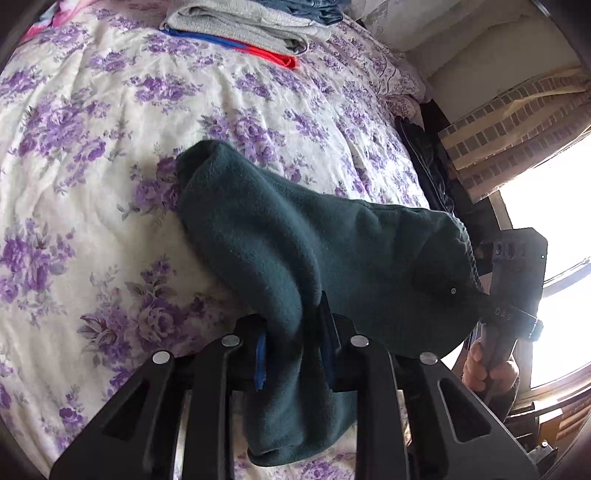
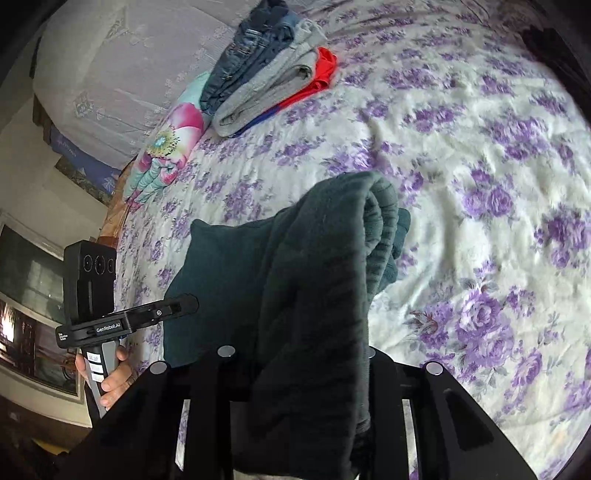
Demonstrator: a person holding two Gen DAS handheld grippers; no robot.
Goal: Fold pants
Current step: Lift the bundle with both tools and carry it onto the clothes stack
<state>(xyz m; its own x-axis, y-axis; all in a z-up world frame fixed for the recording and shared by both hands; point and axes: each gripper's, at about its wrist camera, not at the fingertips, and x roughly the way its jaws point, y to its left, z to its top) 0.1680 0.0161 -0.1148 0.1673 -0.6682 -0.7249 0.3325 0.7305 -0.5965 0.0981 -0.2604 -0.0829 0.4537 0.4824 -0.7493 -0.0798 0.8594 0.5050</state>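
Observation:
Dark green fleece pants hang folded between my two grippers above the floral bedspread. My left gripper is shut on one end of the pants, with cloth draping down between its fingers. My right gripper is shut on the other end of the pants, whose ribbed waistband or cuff curls over at the top. The right gripper also shows at the right of the left wrist view, and the left gripper shows at the left of the right wrist view. The far end of the pants rests on the bed.
A stack of folded clothes (jeans, grey and red-blue garments) lies at the far side of the bed, also in the left wrist view. A floral pillow lies beside it. A window and curtain are at the right.

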